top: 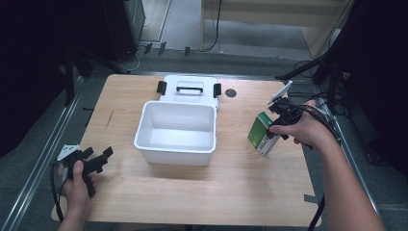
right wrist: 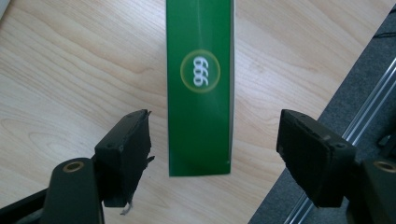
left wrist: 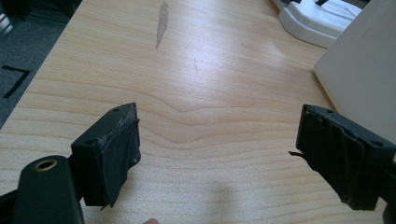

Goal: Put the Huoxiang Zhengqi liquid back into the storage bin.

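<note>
- Two jaws of the right gripper point(right wrist: 215, 154) stand either side of the green box point(right wrist: 200, 84), gaps showing both sides, so nothing is gripped; the pads look lined up to pinch its narrow faces.
- Box sits near the table's point(top: 192, 192) right edge, right of the white bin point(top: 175, 132), probably its destination; the lid point(top: 190, 89) lies behind.
- Left gripper point(left wrist: 219, 154) gapes wide over bare wood, resting clear.

Soft overhead light brightens the table point(top: 192, 192), with pale glare on the wood, dark surroundings and mildly soft close-ups.
</note>
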`<action>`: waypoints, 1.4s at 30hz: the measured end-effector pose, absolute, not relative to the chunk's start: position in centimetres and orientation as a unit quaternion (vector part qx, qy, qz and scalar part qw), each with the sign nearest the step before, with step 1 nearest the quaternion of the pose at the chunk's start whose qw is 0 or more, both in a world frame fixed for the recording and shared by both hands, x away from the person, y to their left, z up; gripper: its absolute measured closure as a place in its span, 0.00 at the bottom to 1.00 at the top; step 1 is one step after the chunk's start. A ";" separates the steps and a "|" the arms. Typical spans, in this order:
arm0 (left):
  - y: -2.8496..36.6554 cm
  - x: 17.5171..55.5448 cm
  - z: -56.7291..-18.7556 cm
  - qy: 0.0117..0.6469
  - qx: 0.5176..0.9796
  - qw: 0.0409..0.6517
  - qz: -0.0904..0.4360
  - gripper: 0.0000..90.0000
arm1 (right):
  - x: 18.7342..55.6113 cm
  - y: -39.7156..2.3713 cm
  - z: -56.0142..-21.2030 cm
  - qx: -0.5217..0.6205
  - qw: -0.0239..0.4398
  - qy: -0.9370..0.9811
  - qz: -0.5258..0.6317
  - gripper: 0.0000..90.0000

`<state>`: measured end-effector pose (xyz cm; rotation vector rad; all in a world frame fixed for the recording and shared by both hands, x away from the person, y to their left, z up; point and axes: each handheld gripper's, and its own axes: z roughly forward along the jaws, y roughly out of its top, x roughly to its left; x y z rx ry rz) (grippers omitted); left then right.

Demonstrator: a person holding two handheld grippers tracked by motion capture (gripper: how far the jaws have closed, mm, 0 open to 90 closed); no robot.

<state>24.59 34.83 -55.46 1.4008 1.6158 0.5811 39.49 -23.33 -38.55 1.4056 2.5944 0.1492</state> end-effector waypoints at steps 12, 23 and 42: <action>34.8 24.6 -55.5 0.653 0.565 0.447 0.234 0.16 | 41.2 -21.8 -38.8 0.475 0.101 0.874 0.033 0.45; 34.8 24.6 -55.5 0.653 0.565 0.448 0.235 0.16 | 42.5 -21.7 -39.7 0.483 0.065 0.873 0.016 0.54; 34.8 24.6 -55.4 0.652 0.566 0.445 0.237 0.16 | 41.0 -19.9 -37.3 0.348 0.092 0.932 0.046 0.71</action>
